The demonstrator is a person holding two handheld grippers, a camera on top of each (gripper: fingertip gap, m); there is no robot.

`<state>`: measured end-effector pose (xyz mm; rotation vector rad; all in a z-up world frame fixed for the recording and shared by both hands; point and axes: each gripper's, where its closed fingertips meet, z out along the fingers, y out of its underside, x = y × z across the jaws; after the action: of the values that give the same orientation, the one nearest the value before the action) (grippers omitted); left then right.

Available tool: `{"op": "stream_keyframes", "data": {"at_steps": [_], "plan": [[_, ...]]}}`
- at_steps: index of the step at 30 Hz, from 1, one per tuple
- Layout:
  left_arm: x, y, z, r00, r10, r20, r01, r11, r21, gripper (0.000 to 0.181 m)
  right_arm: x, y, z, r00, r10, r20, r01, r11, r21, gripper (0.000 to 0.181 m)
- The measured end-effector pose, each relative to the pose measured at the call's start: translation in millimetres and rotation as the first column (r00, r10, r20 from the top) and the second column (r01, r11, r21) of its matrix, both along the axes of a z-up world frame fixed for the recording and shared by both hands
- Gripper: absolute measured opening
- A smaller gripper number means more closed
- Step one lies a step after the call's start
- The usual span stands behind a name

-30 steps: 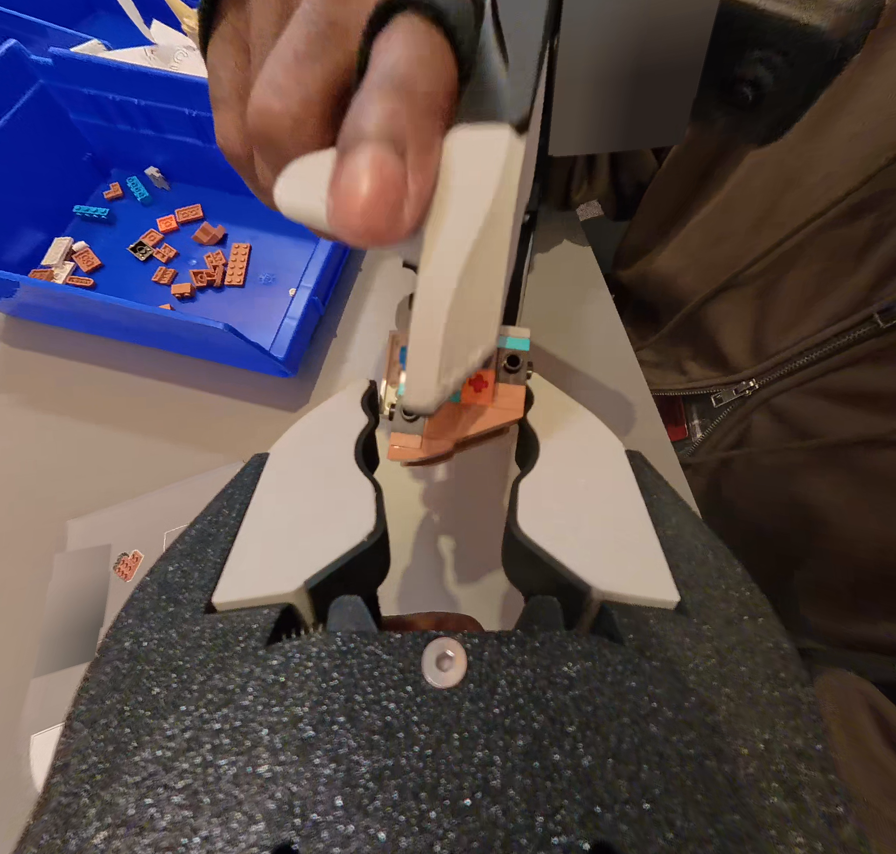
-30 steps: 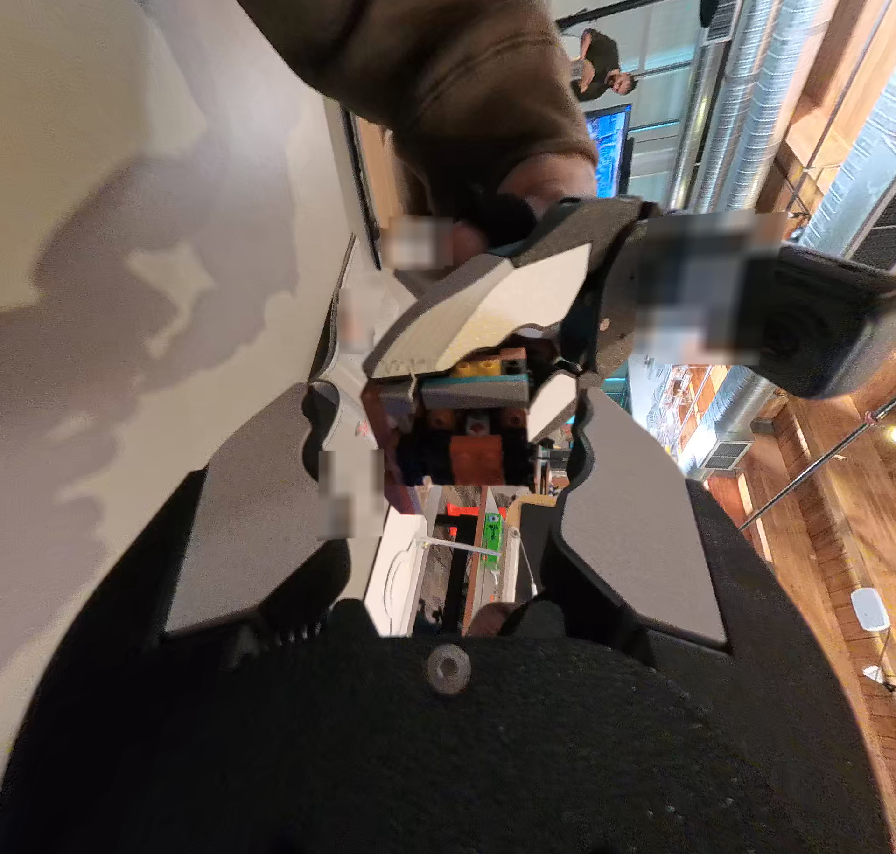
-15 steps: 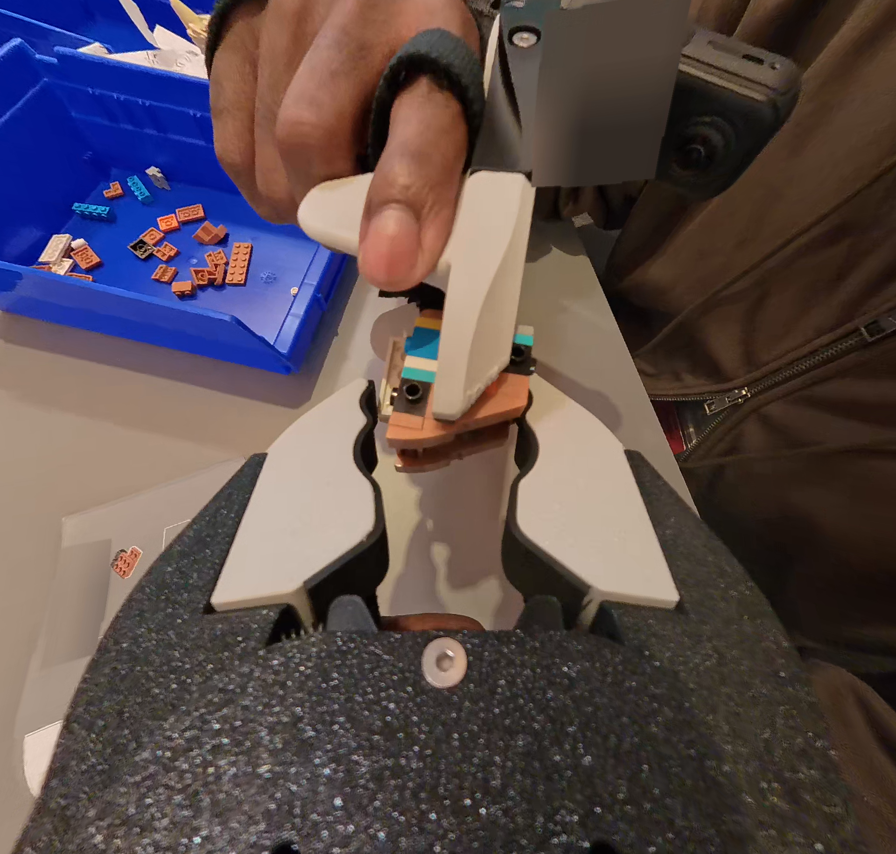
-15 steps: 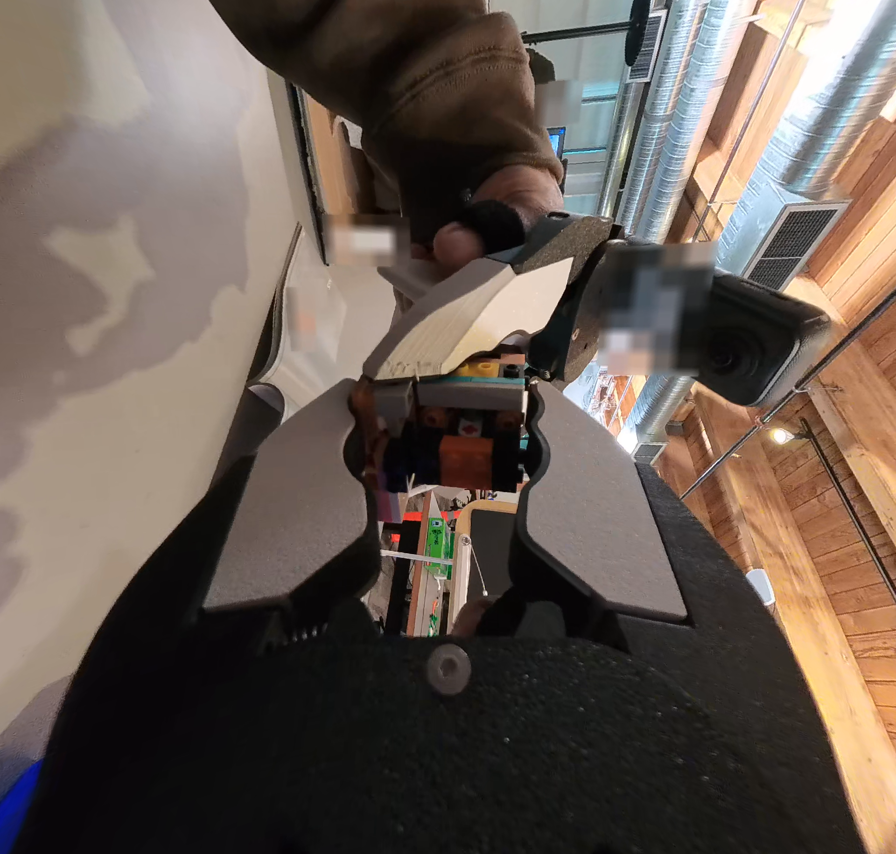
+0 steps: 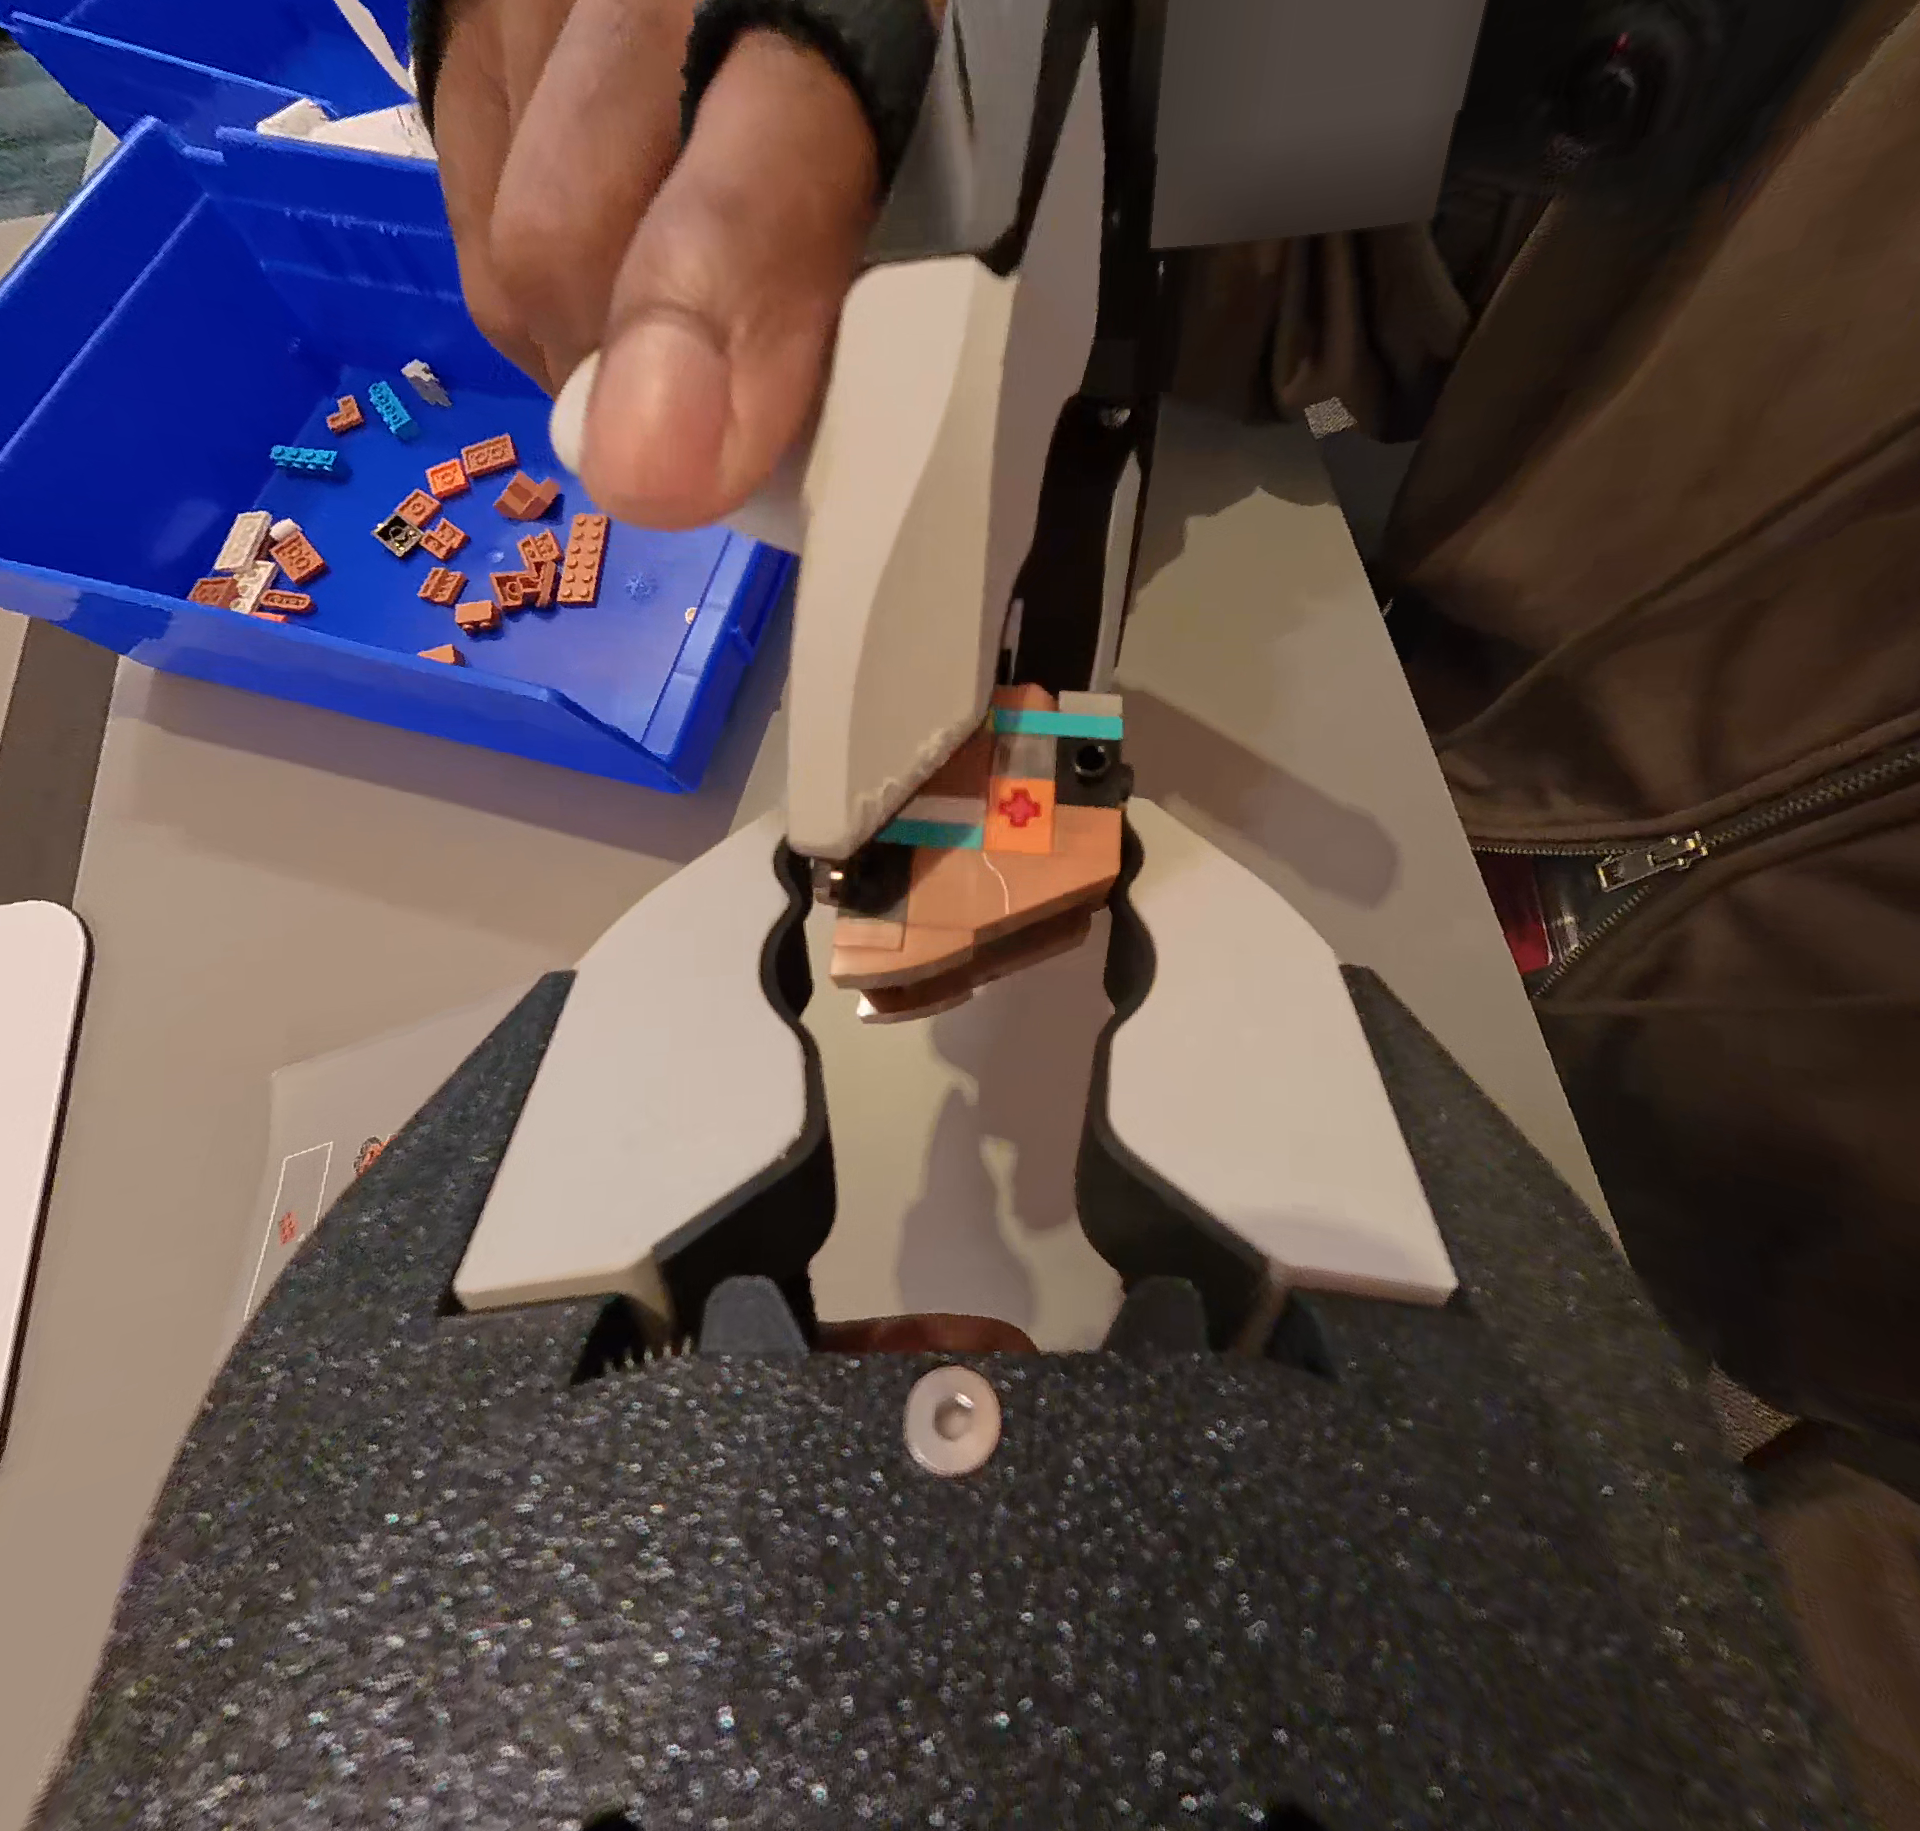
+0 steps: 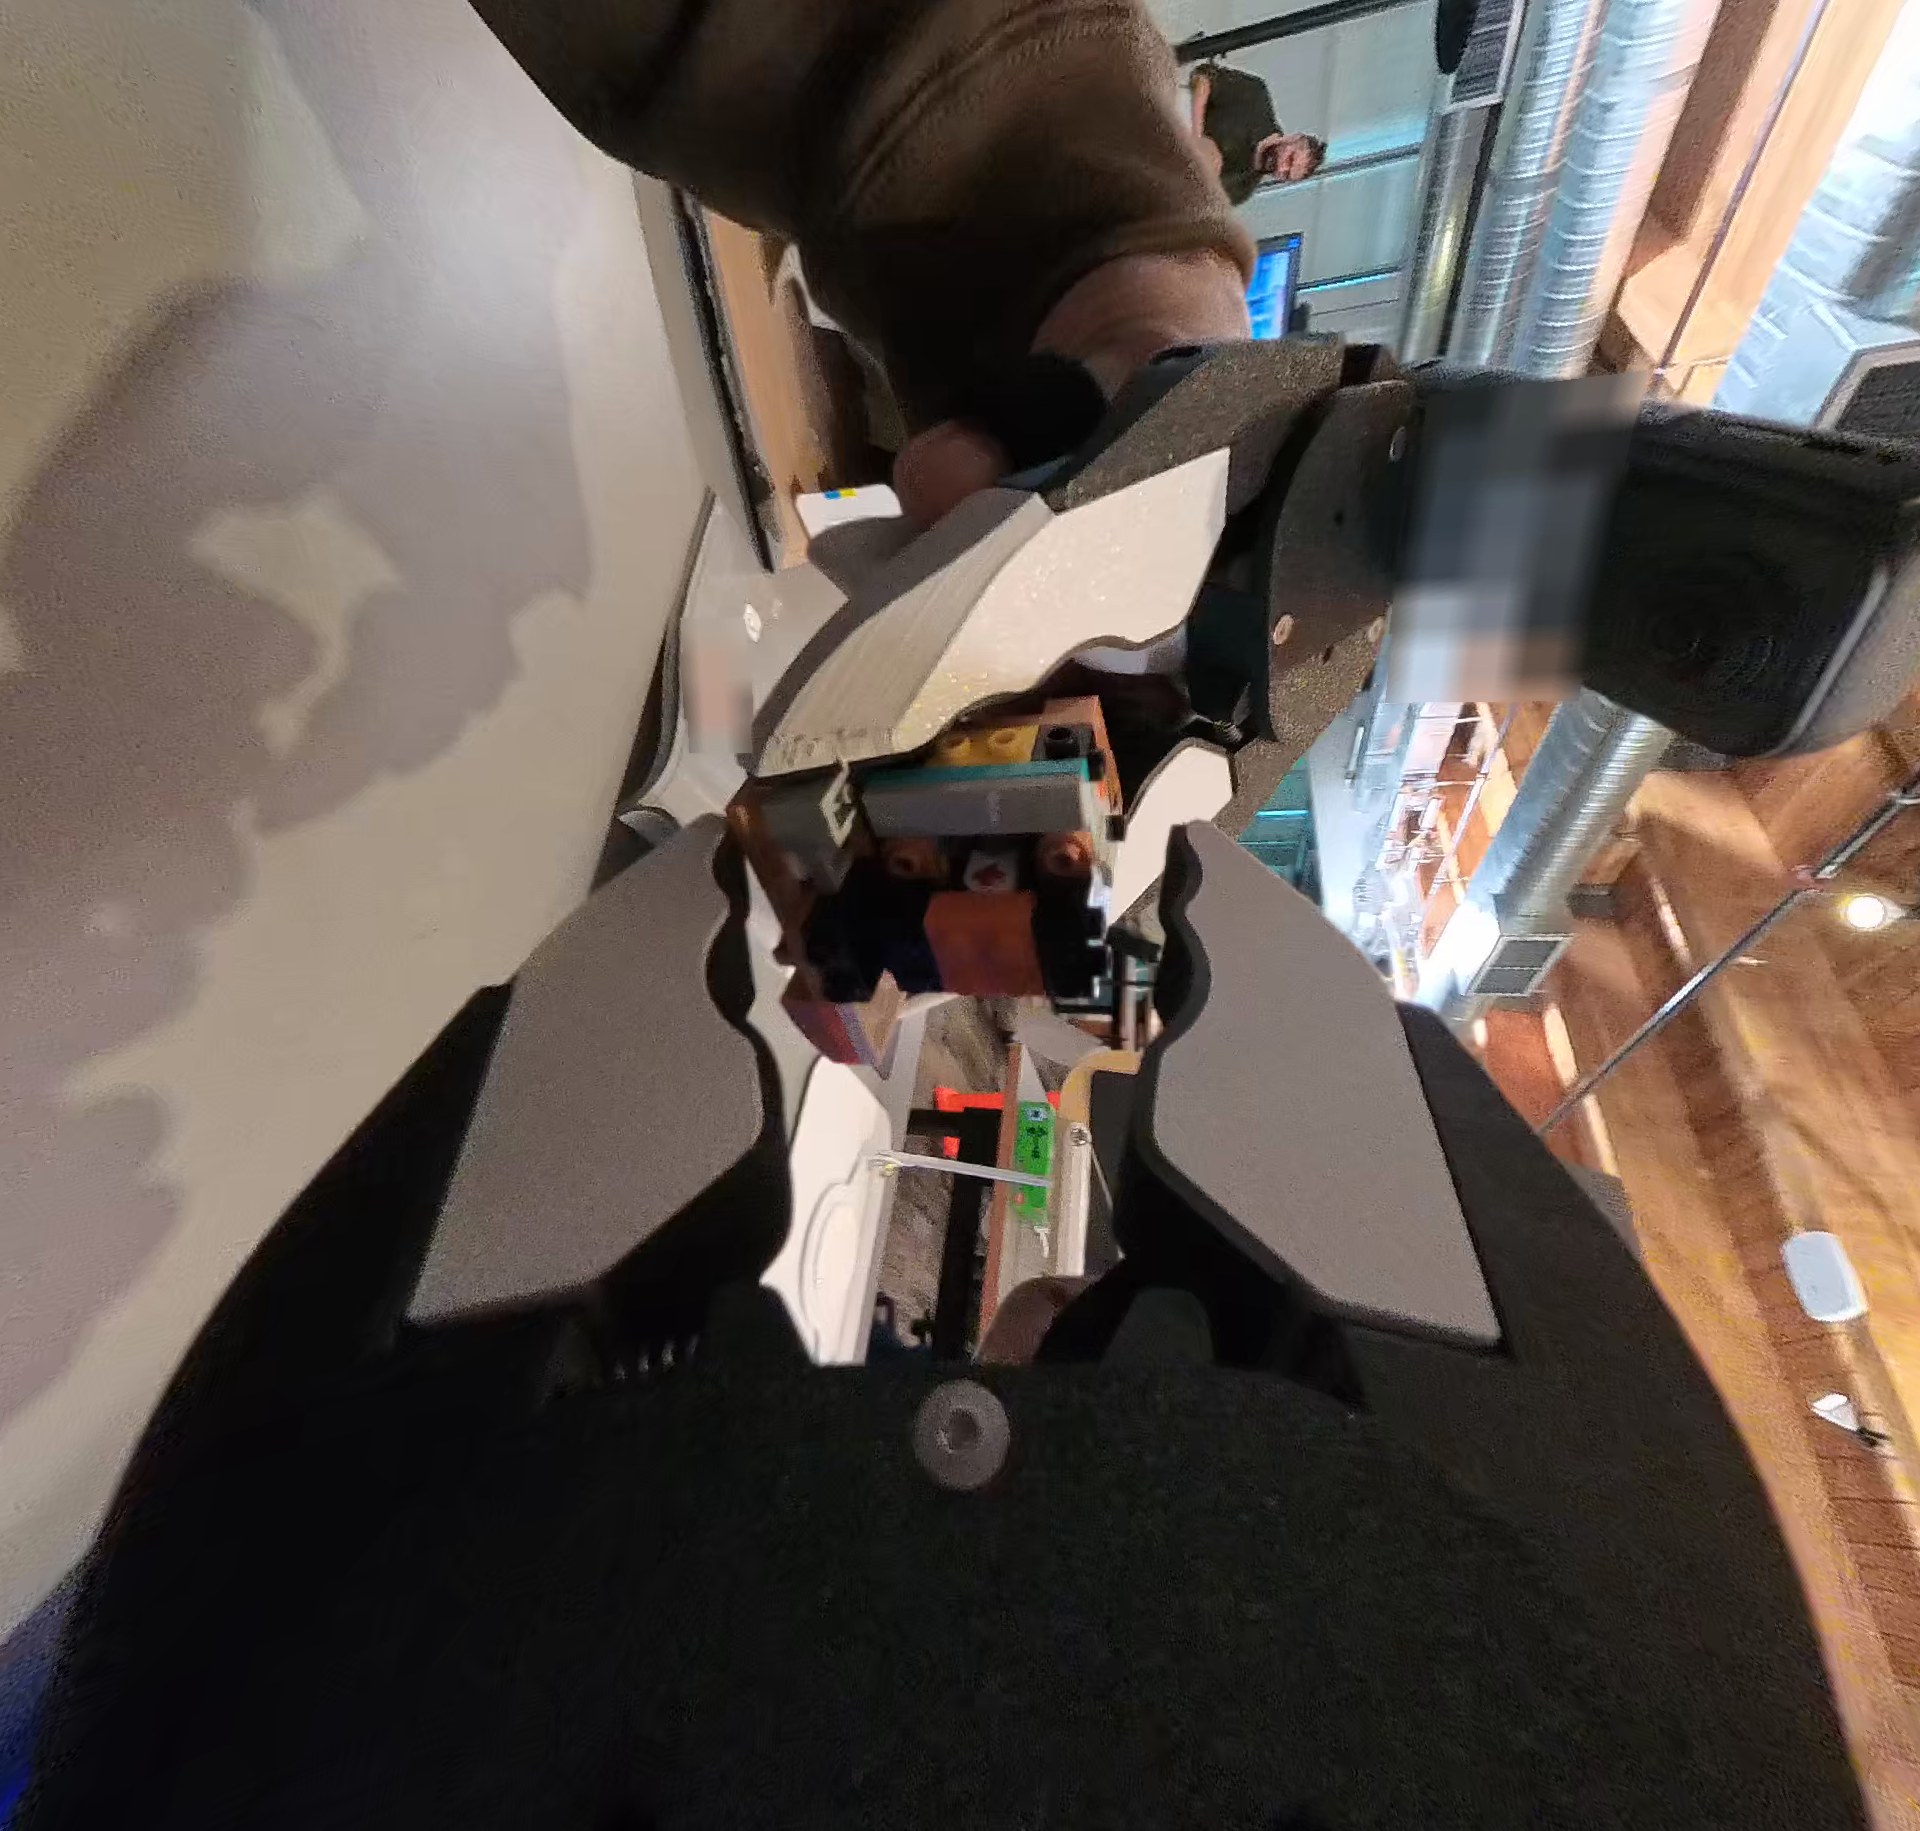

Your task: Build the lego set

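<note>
A small lego model (image 5: 997,867) of tan, brown, teal, grey and black bricks is held above the table between the tips of my left gripper (image 5: 961,862), which is shut on it. My right gripper comes down from above, and one of its fingers (image 5: 894,586) covers the model's upper left. In the right wrist view the model (image 6: 966,877) sits between the jaws of my right gripper (image 6: 956,877). It touches one finger, and a narrow gap shows at the other. The left gripper's fingers (image 6: 997,628) hold the model from the far side.
A blue bin (image 5: 644,701) with several loose brown, orange, teal and white bricks stands at the far left, and a second blue bin (image 5: 156,25) stands behind it. A printed instruction sheet (image 5: 312,1137) lies left of my left gripper. The person's brown jacket (image 5: 1662,846) fills the right. Both grippers' tips are close together, under 4 cm apart.
The right gripper closed tight on the model half a second ago and has now eased slightly apart. The model has tilted in the left gripper, which keeps its hold.
</note>
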<state>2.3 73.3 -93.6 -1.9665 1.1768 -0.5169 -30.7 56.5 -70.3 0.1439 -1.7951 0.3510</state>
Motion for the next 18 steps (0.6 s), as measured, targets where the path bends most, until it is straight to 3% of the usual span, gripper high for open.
{"op": "stream_keyframes", "data": {"at_steps": [11,18], "plan": [[2.8,-1.2,-10.6,0.999,-0.026,-0.045,0.026,1.000,-0.016,0.055,12.4,-4.0,-12.8,0.976,0.002,0.218,0.004,1.000,-0.026,0.089],[9.9,-1.9,-18.3,0.997,-0.073,-0.025,0.072,0.997,-0.040,0.055,11.2,-4.4,-19.3,0.975,-0.003,0.224,0.002,1.000,0.006,0.080]]}}
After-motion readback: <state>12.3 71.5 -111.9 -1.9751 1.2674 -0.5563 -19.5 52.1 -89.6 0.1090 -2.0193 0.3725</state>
